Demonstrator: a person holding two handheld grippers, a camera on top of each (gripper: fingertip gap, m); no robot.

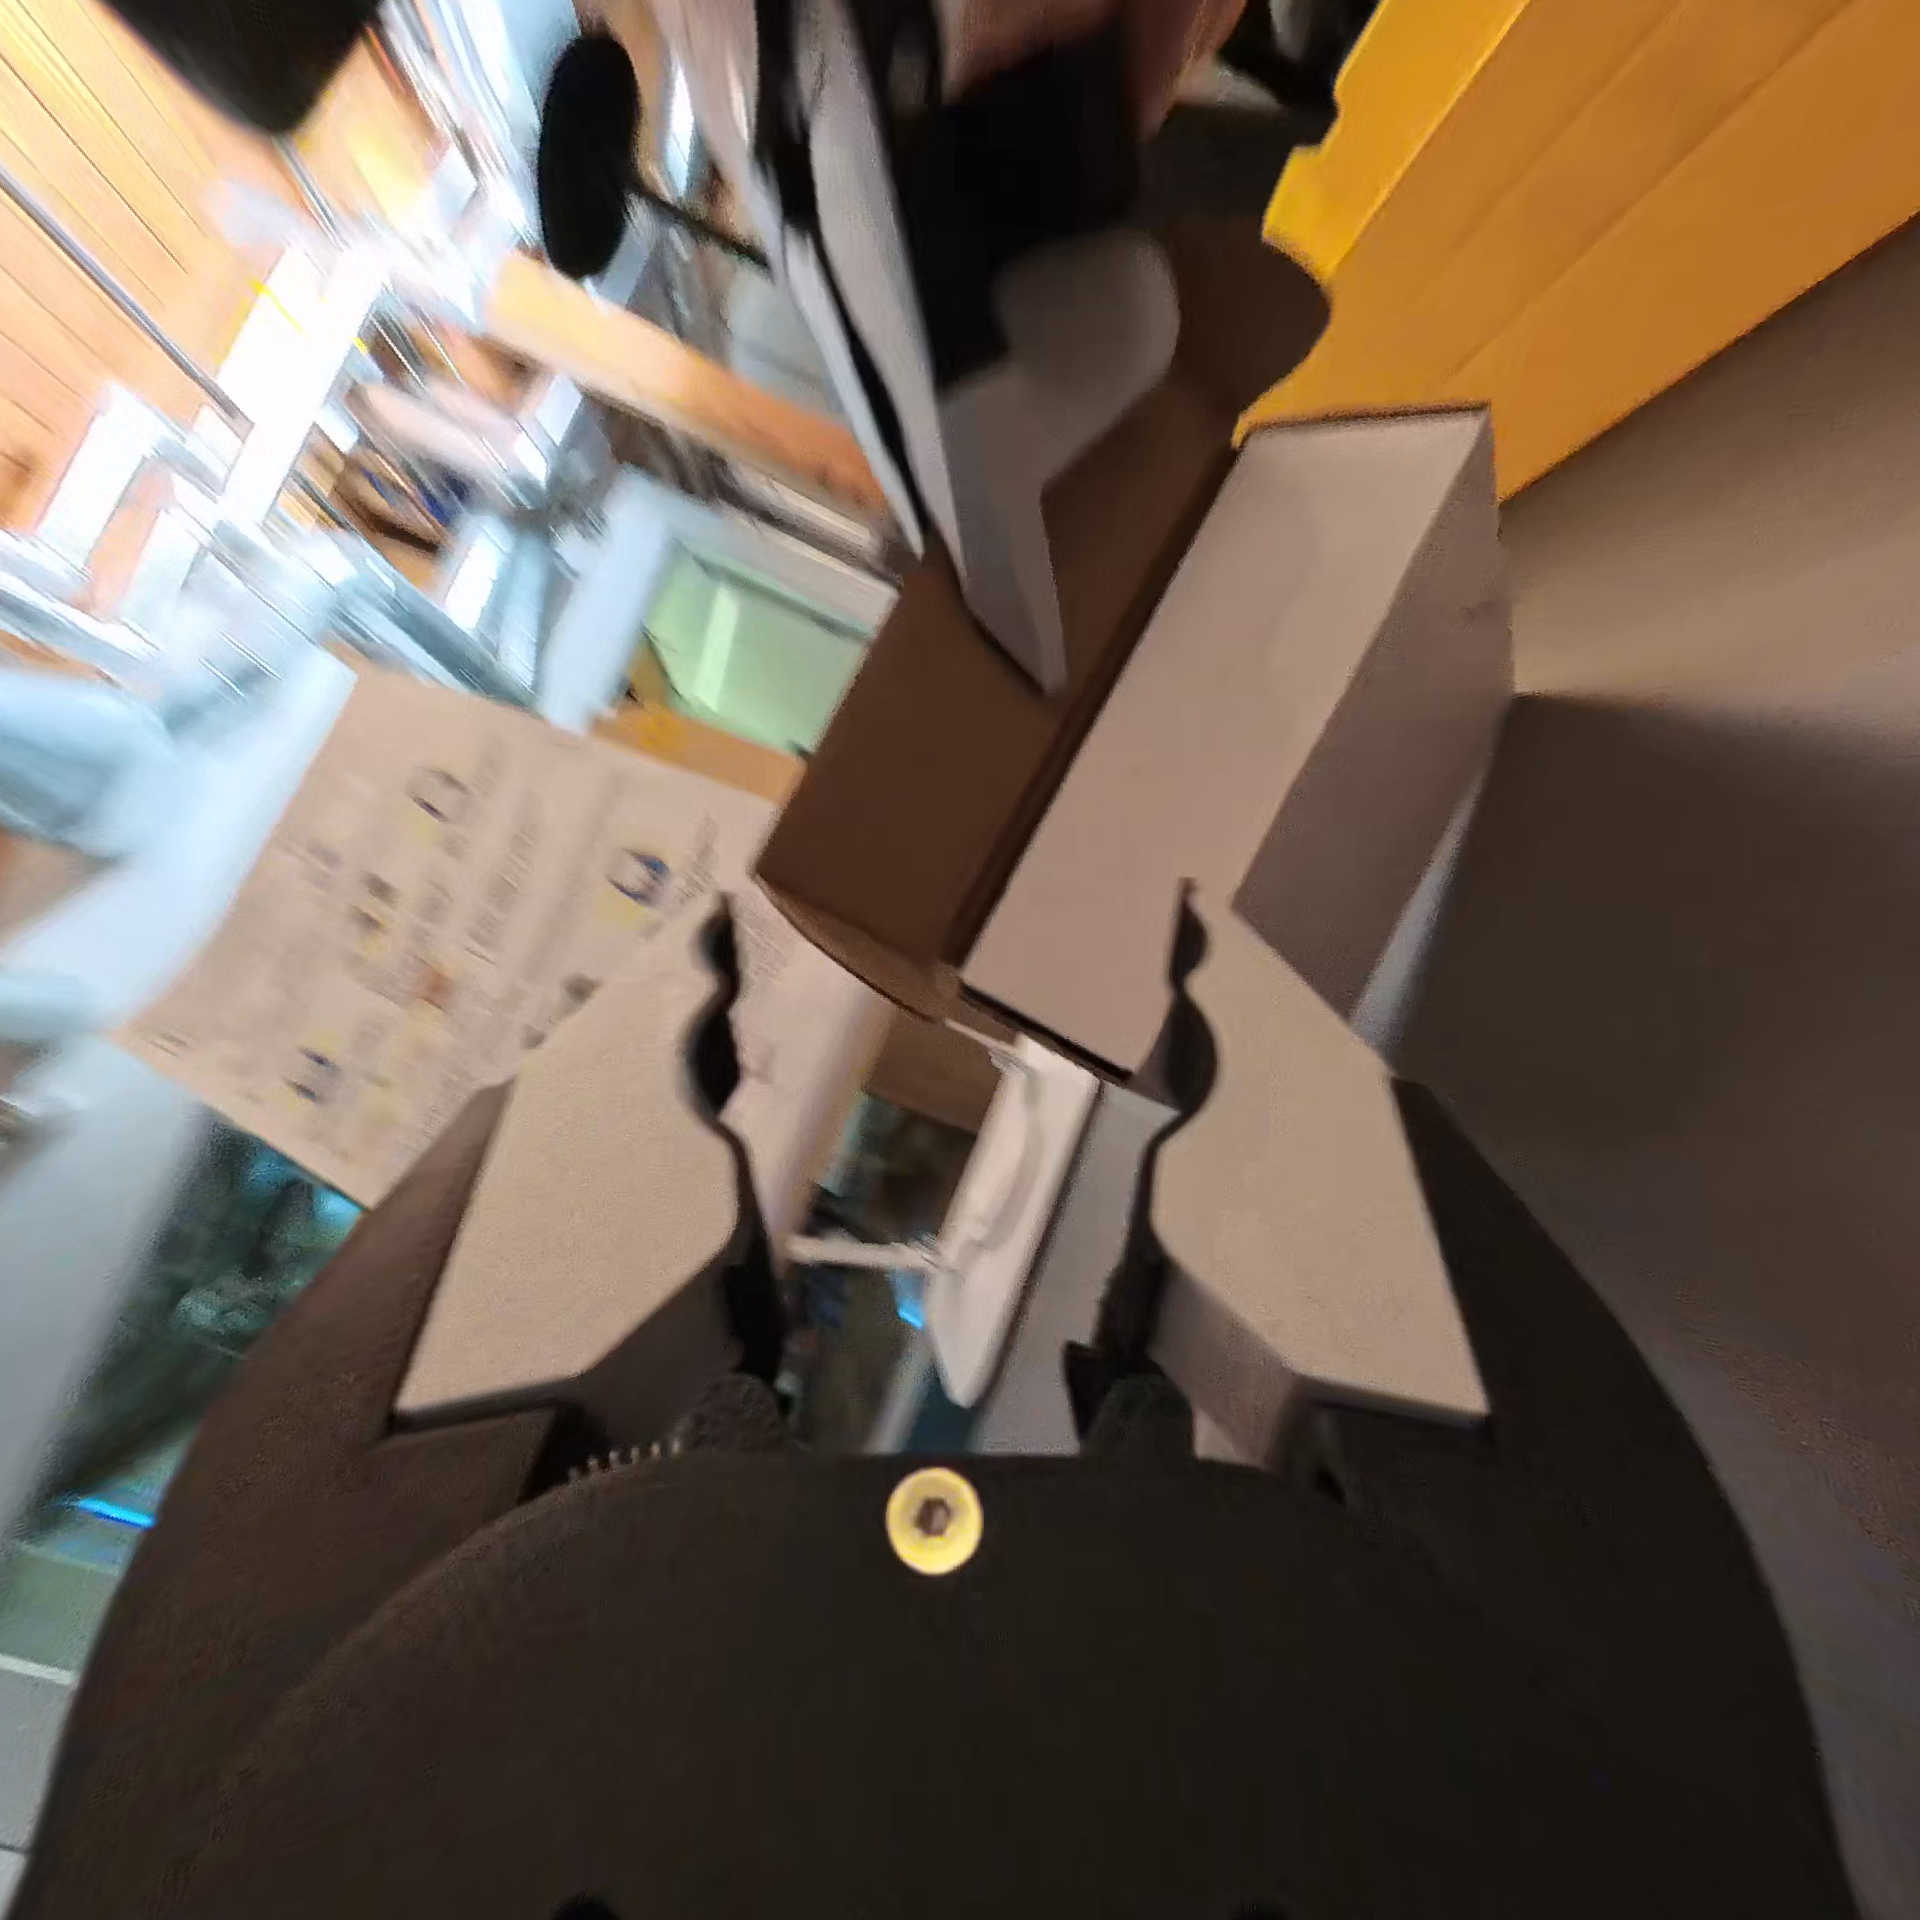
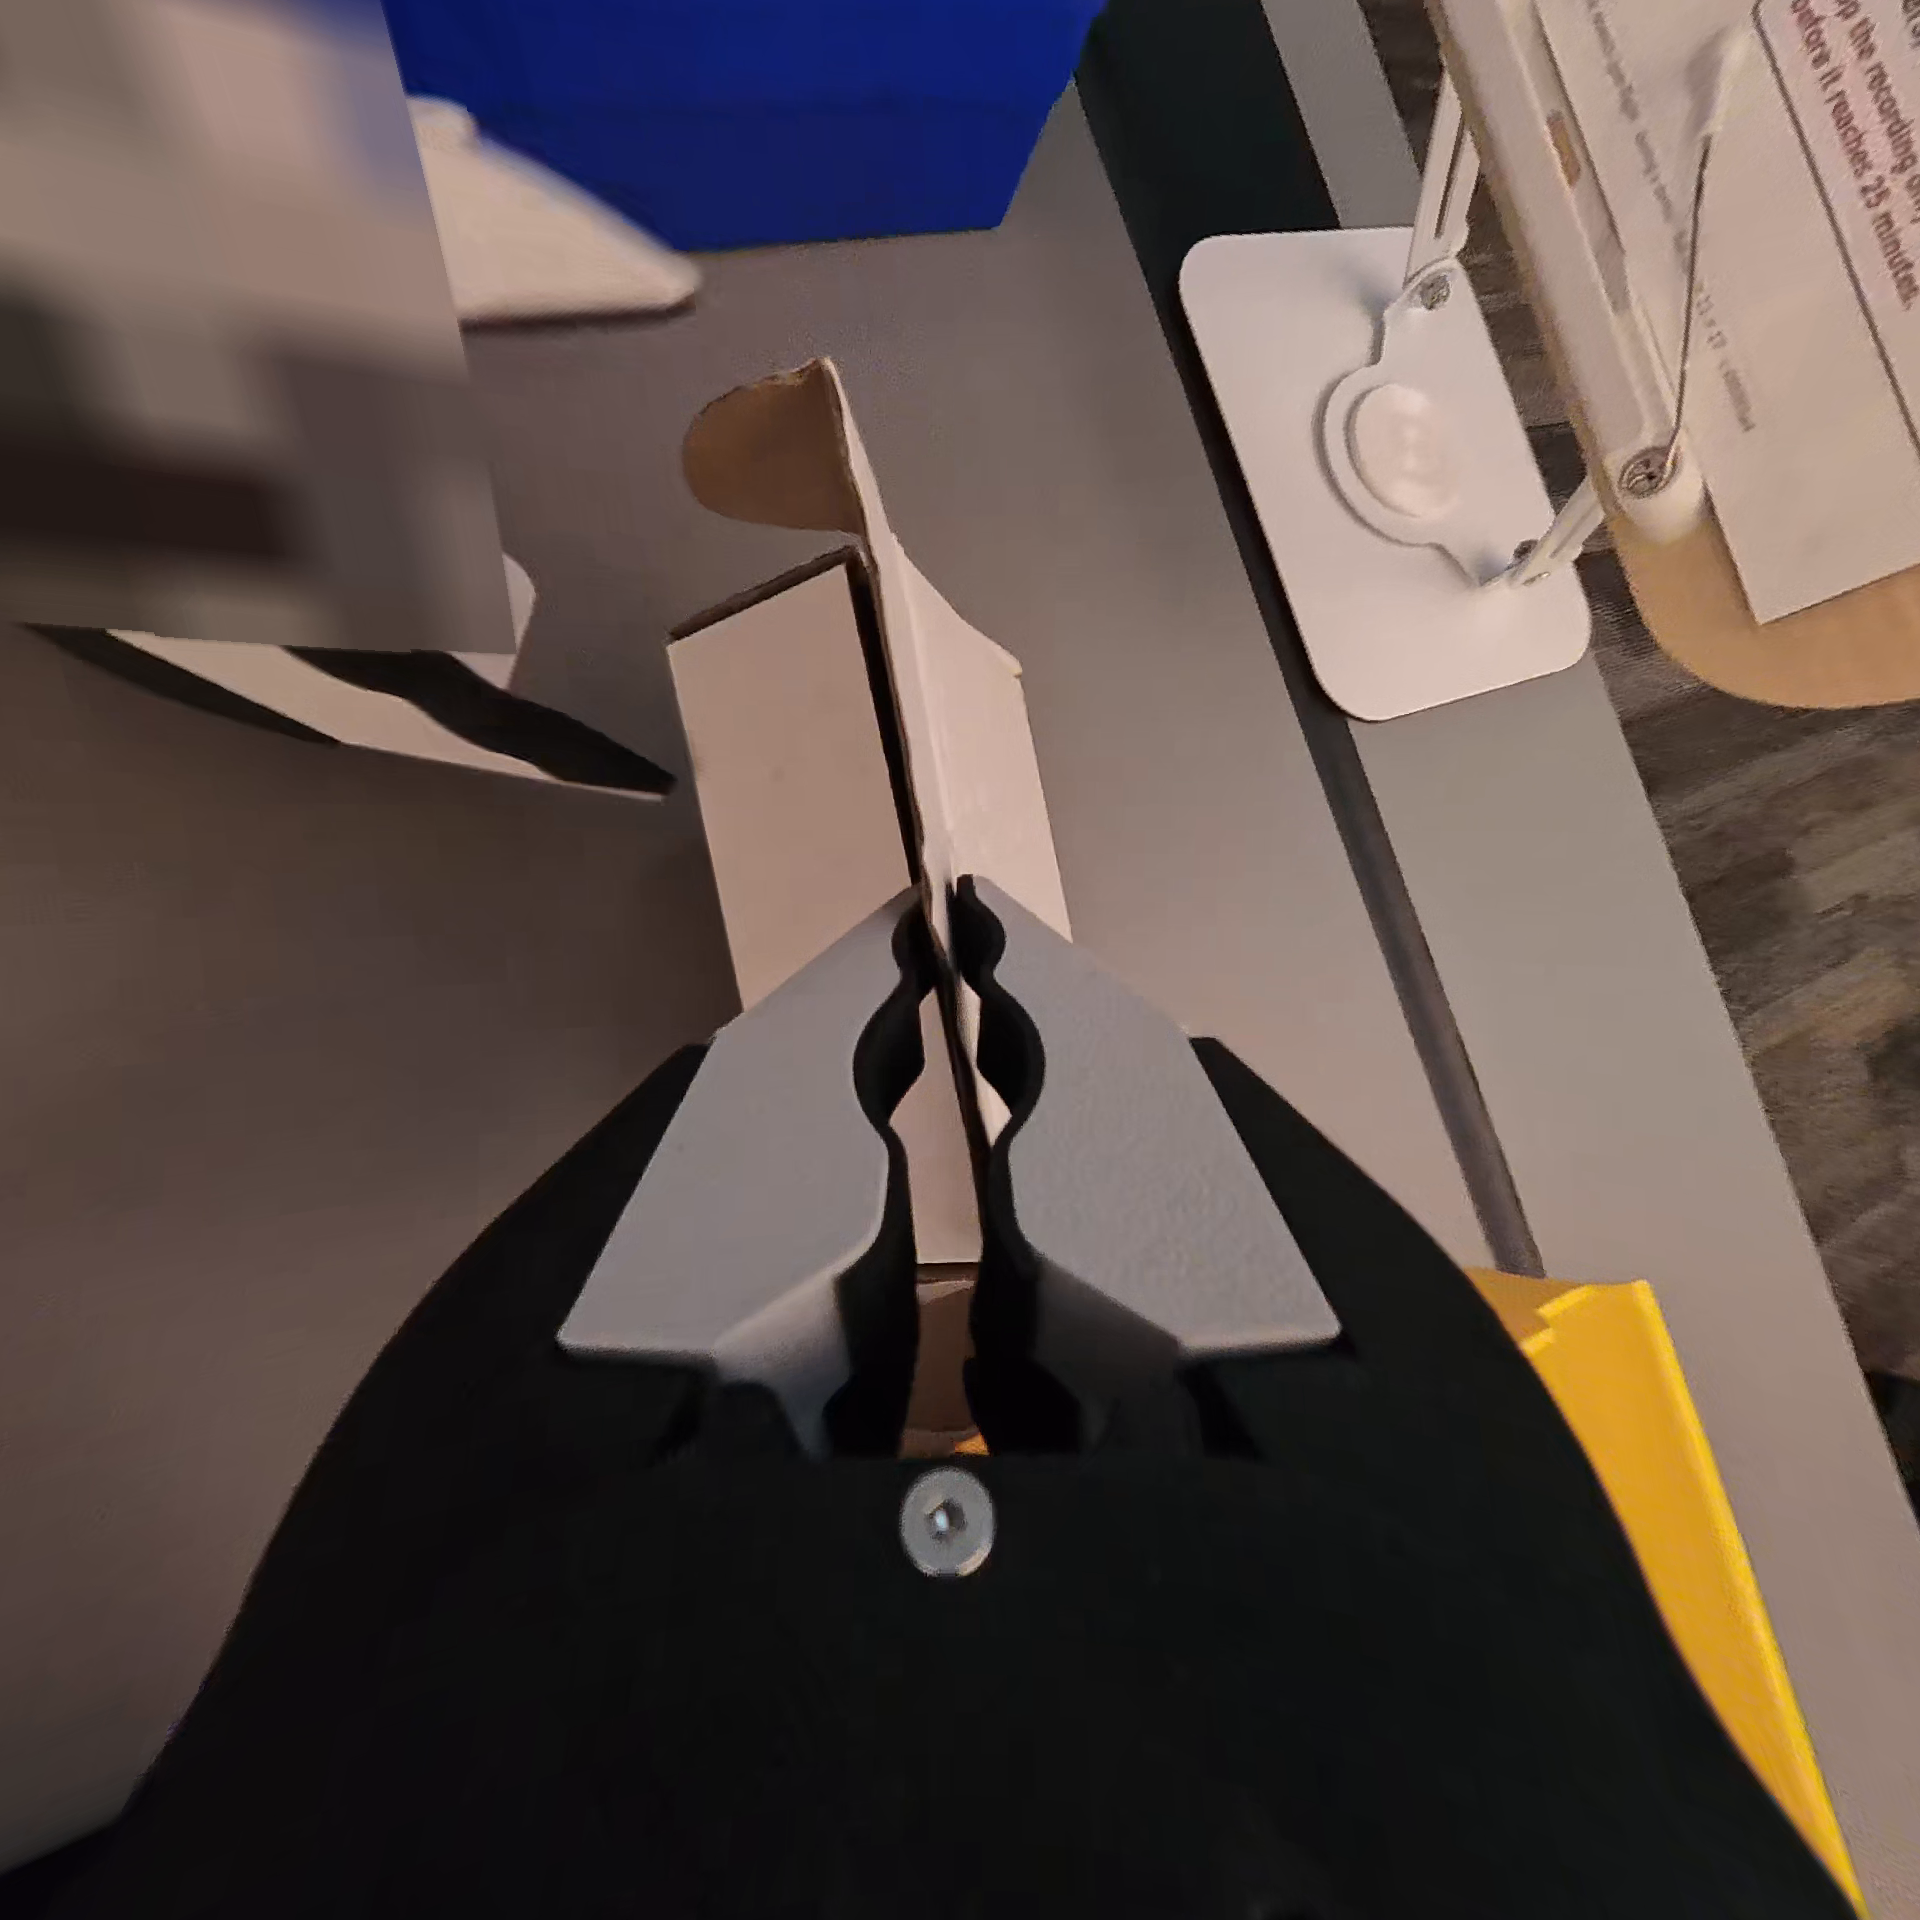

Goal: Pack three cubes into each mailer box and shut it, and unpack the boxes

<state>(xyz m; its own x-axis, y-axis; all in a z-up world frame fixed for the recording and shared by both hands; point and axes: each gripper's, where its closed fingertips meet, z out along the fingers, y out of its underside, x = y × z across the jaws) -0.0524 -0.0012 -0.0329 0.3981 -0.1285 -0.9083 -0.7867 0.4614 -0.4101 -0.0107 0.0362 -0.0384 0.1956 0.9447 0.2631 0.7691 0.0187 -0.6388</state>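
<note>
My right tongs (image 2: 948,899) pinch the box (image 2: 790,769) lid (image 2: 940,665) at frame centre; thin, light, bendy card, best gripped by its edge. My left tongs (image 1: 956,925) gape empty.

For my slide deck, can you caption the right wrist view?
Right gripper pinches the upright lid of a white mailer box on a grey table.

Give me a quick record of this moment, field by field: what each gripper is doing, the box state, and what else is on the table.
left gripper: open, holding nothing, next to the mailer box
right gripper: shut on lid flap
mailer box: open, white outside, brown inside
cubes: none visible
nearby: yellow bin, blue bin, grey table
</note>
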